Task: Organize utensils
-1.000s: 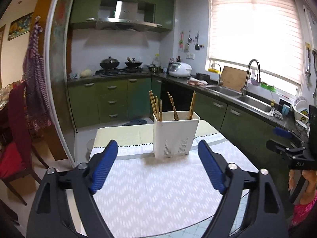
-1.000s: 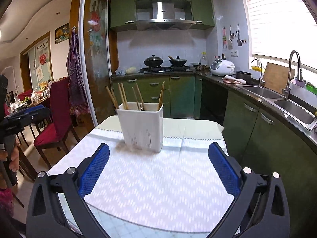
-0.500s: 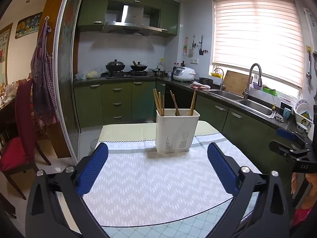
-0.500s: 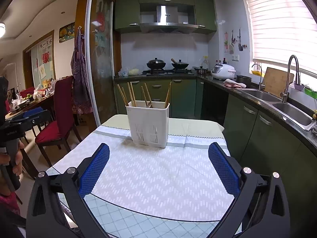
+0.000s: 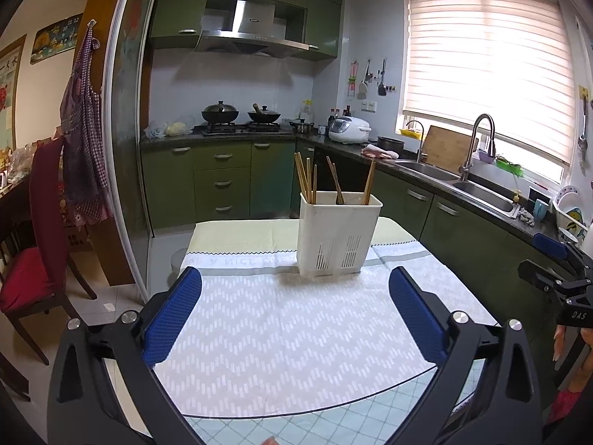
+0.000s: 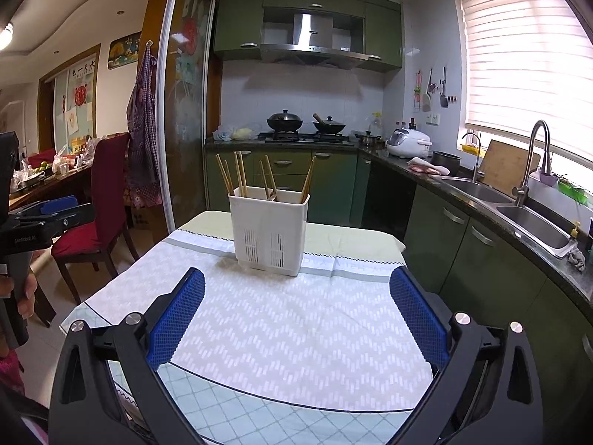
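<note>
Both grippers farther back from the slotted white plastic holder (image 5: 339, 233) of wooden chopsticks (image 5: 305, 178), jaws spread, empty.

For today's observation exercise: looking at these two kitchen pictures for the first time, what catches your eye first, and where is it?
A white utensil holder stands alone on the patterned tablecloth, wooden chopsticks sticking up from it. Low in each view, blue-padded grippers, left gripper and right gripper, gape open and empty. The bright blinded window glows right, above the sink.
</note>
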A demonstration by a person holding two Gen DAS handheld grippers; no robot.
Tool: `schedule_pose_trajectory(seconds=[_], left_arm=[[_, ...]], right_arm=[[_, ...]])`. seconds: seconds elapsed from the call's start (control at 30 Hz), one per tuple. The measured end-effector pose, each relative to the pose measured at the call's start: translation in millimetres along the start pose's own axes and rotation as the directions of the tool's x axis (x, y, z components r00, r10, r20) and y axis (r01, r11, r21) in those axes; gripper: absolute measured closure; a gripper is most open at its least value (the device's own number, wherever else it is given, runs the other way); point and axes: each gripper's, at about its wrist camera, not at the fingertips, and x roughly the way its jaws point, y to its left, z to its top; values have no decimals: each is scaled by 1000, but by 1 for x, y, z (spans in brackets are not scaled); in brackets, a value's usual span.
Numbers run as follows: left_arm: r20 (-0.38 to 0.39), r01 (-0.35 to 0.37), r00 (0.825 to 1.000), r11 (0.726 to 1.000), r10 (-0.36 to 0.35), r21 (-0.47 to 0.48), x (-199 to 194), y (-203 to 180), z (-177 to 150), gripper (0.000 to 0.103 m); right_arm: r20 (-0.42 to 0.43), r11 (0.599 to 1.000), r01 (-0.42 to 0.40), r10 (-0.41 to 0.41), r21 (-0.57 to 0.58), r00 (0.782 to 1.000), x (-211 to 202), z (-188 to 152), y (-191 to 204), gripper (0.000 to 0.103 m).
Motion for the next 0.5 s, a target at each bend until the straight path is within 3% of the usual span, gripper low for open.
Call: schedule_pose_trajectory(seconds=[0.5], left_arm=[[-7,-16,1000,1000,16,-1,2,0,0,7]], right_arm=[[-2,1000,-9,9,3,1000,1,2,1,5]])
